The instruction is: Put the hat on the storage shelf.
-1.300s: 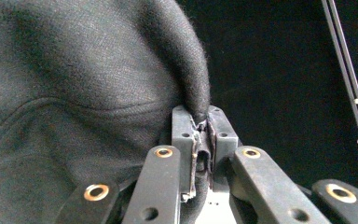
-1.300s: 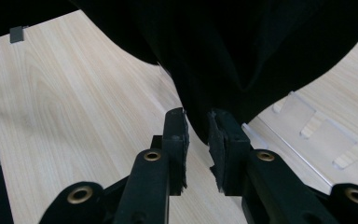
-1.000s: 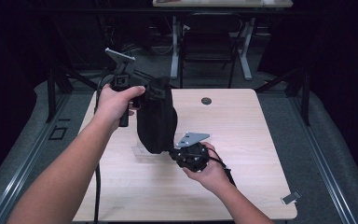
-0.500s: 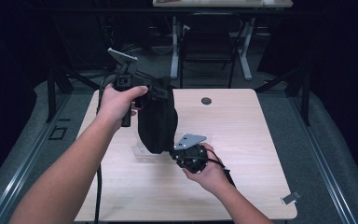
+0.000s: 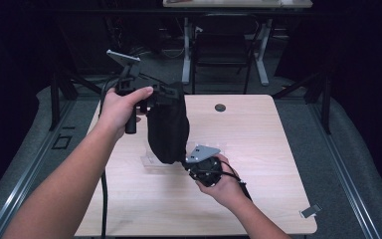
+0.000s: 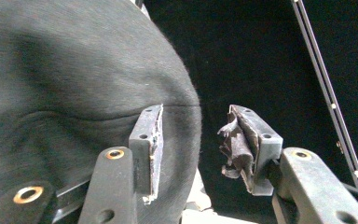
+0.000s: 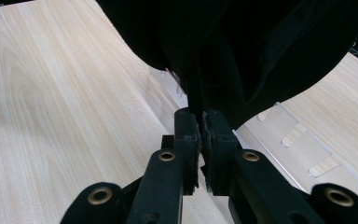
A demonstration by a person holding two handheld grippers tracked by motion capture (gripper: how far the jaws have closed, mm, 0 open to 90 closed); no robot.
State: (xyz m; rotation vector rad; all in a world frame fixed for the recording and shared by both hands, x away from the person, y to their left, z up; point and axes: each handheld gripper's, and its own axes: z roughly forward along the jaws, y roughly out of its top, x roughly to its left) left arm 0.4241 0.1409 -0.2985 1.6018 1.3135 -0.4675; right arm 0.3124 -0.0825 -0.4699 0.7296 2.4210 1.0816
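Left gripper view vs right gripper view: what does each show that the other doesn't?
Left gripper view alone: the left gripper with its fingers spread apart, having just been opening; the black cloth lies against the left one, nothing is pinched, and a metal rail crosses the dark background.

Right gripper view alone: the right gripper shut on the cloth's lower edge, the wooden table and a clear plastic sheet lying on it.

Both: the black cloth, close up.

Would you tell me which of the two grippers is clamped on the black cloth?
The right gripper, pinching the black cloth's lower edge; the left gripper gapes.
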